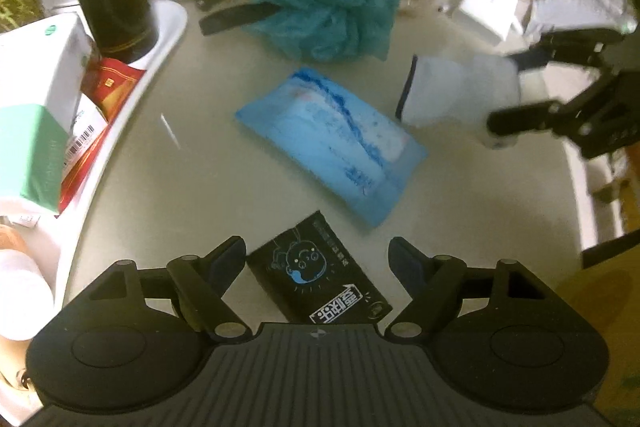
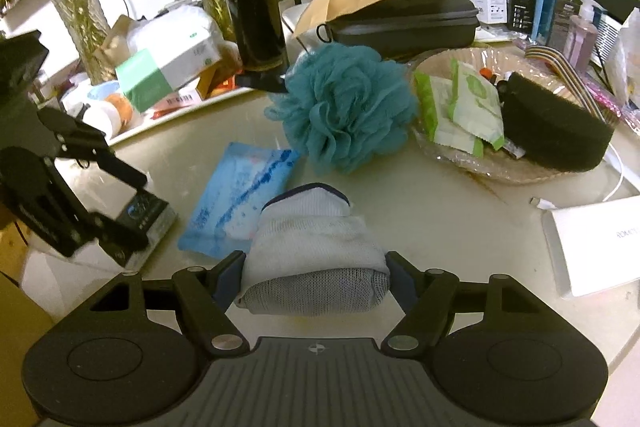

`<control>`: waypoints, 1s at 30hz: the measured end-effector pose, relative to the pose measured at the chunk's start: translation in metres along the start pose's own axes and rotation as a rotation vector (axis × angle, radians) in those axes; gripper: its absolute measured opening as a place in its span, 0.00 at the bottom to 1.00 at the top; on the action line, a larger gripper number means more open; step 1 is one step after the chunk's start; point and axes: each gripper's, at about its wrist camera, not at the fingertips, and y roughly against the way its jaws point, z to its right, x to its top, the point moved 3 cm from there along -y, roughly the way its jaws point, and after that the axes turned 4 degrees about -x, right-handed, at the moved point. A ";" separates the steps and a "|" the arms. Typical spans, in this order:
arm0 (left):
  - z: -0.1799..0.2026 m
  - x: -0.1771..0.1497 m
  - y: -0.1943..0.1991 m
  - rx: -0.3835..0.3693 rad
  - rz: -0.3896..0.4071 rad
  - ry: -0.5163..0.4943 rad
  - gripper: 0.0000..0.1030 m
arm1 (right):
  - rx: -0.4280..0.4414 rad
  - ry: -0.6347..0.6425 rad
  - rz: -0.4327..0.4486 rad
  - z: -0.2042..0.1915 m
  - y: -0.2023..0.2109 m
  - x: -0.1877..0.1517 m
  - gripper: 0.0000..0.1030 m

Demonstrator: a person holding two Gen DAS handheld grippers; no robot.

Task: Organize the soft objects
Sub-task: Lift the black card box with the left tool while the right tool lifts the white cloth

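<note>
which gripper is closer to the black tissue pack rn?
Left. The left gripper is open right over the black tissue pack, fingers on either side. The right gripper is off to the side, shut on a white sock, past the blue wipes pack.

Dim, yellowish indoor light is washing both fisheye views, and the pale glossy round tabletop [image 2: 420, 211] is giving back soft glare. Motion blur is smearing the left-wrist view, especially the rolled white knitted sock [image 1: 452, 95]. Edges are bending strongly, with corners fading into black vignetting.
</note>
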 end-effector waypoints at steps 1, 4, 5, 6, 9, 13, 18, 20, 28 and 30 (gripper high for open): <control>0.002 -0.001 -0.004 0.018 -0.015 -0.011 0.76 | 0.000 0.002 0.002 0.000 0.000 0.000 0.74; 0.007 -0.006 -0.015 0.082 -0.063 -0.051 0.68 | -0.007 0.003 0.005 0.000 0.002 -0.001 0.74; 0.008 -0.007 -0.018 0.100 -0.076 -0.064 0.65 | -0.009 0.000 0.009 0.001 0.003 -0.001 0.74; 0.009 -0.009 -0.018 0.109 -0.072 -0.077 0.58 | -0.011 -0.004 0.014 0.002 0.005 -0.001 0.74; 0.005 -0.010 -0.014 0.111 -0.056 -0.061 0.53 | -0.016 -0.027 0.034 0.006 0.011 -0.002 0.74; -0.001 -0.016 -0.010 0.108 -0.040 -0.047 0.52 | -0.016 -0.054 0.053 0.009 0.017 -0.003 0.74; -0.006 -0.020 0.005 0.100 0.010 -0.027 0.52 | -0.005 -0.081 0.091 0.011 0.030 -0.001 0.74; -0.010 -0.020 0.017 0.098 0.043 0.009 0.52 | 0.012 -0.118 0.112 0.013 0.037 0.001 0.74; -0.003 -0.023 0.072 0.162 0.141 0.040 0.52 | 0.020 -0.094 0.141 -0.006 0.080 0.001 0.74; -0.002 -0.023 0.086 0.174 0.160 0.054 0.52 | 0.018 -0.085 0.150 -0.010 0.094 0.001 0.74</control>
